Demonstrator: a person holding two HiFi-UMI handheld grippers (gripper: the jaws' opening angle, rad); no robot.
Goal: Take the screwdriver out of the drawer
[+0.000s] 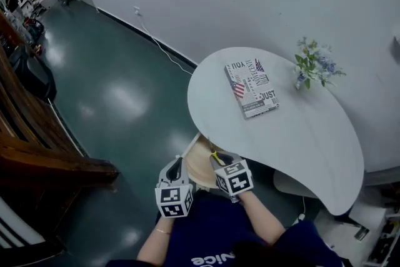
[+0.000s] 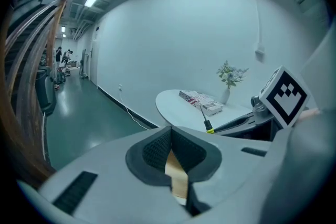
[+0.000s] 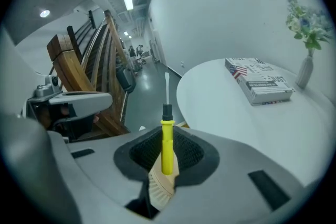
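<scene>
A screwdriver (image 3: 167, 145) with a yellow handle and a thin shaft stands upright between the pads of my right gripper (image 3: 167, 160), which is shut on the handle. In the head view the right gripper (image 1: 217, 161) hangs just over the open pale wooden drawer (image 1: 197, 167) under the near edge of the white table (image 1: 300, 134). My left gripper (image 1: 177, 169) is beside the drawer's left end. In the left gripper view its jaws (image 2: 171, 159) stand slightly apart with nothing gripped; only wood shows through the gap. The screwdriver (image 2: 205, 120) also appears there at the right.
A printed book (image 1: 251, 88) and a small vase of flowers (image 1: 312, 69) are on the table. A dark wooden stair structure (image 1: 37, 147) rises at the left. A cable (image 1: 162, 50) runs along the wall's foot. White boxes (image 1: 375, 228) lie at the bottom right.
</scene>
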